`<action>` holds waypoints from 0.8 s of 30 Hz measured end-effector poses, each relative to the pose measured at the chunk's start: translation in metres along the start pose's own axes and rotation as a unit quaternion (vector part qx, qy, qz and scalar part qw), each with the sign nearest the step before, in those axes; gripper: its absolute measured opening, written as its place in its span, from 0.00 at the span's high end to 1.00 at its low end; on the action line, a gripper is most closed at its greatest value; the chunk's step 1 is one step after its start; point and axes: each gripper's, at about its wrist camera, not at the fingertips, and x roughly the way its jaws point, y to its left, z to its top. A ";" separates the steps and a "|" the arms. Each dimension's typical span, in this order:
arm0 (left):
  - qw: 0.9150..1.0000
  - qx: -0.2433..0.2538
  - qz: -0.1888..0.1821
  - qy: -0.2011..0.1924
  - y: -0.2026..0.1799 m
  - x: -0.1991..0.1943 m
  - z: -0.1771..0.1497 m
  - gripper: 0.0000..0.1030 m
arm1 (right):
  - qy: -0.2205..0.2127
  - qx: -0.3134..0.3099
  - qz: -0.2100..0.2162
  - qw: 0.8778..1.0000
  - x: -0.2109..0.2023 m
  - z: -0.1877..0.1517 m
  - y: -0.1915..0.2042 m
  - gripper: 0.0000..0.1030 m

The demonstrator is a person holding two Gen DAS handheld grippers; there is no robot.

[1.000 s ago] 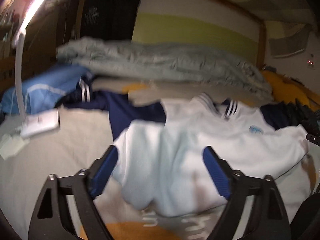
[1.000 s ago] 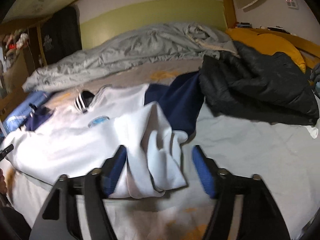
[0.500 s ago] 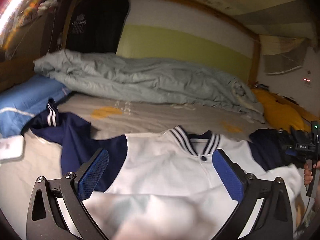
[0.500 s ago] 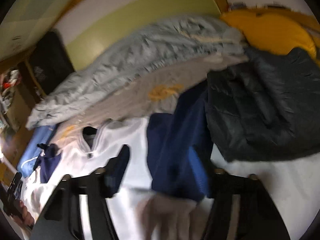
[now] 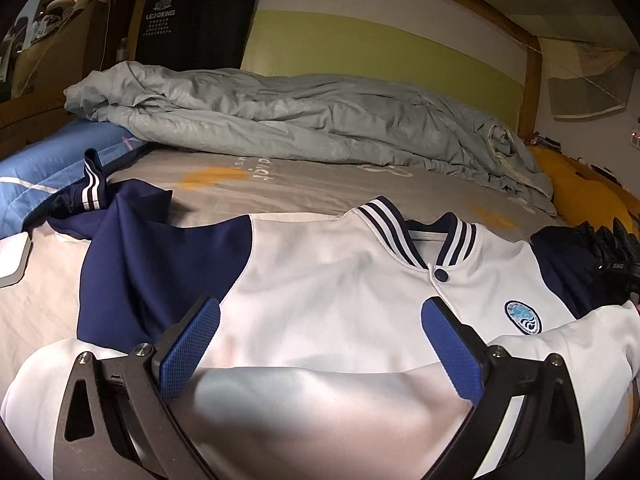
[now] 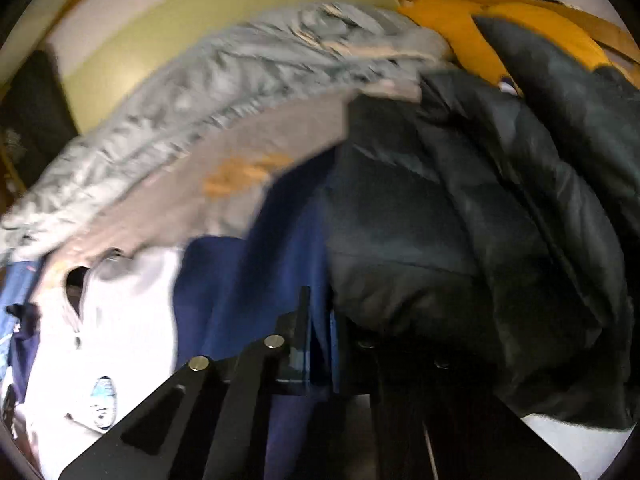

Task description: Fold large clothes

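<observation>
Our right gripper (image 6: 316, 336) has just closed on the jacket's (image 5: 340, 300) navy sleeve (image 6: 256, 280), low centre of its frame. Our left gripper (image 5: 320, 344) gapes wide, empty, over the white body. We may drag the black coat (image 6: 480, 220) touching that sleeve, or lose the thin pinch.

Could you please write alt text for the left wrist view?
The open left gripper hovers over a white varsity jacket with navy sleeves, spread front-up on a bed. A rumpled grey duvet lies behind it.
</observation>
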 end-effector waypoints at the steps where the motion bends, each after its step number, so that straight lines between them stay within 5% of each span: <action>1: 1.000 0.001 0.001 -0.001 0.000 0.001 0.000 0.03 | -0.013 -0.014 0.007 1.000 -0.007 0.000 0.009 0.94; 7: 1.000 0.000 0.005 -0.002 -0.001 0.000 0.000 0.03 | -0.071 -0.098 0.054 0.991 -0.063 0.000 0.056 0.94; 14: 1.000 -0.001 0.008 -0.008 -0.001 -0.003 -0.001 0.03 | -0.023 -0.203 0.153 0.967 -0.110 -0.069 0.112 0.94; 17: 1.000 -0.002 0.005 -0.007 0.000 -0.004 -0.002 0.03 | 0.023 -0.214 0.129 0.968 -0.092 -0.108 0.120 0.94; 19: 1.000 -0.006 0.002 -0.007 0.000 -0.004 -0.002 0.03 | 0.012 -0.214 0.108 0.971 -0.087 -0.119 0.120 0.94; 22: 1.000 -0.013 -0.008 -0.004 0.004 -0.003 -0.001 0.03 | -0.002 -0.168 0.113 0.979 -0.092 -0.107 0.119 0.90; 24: 1.000 -0.020 -0.014 -0.003 0.006 -0.002 -0.001 0.03 | -0.015 -0.133 0.118 0.984 -0.098 -0.092 0.114 0.77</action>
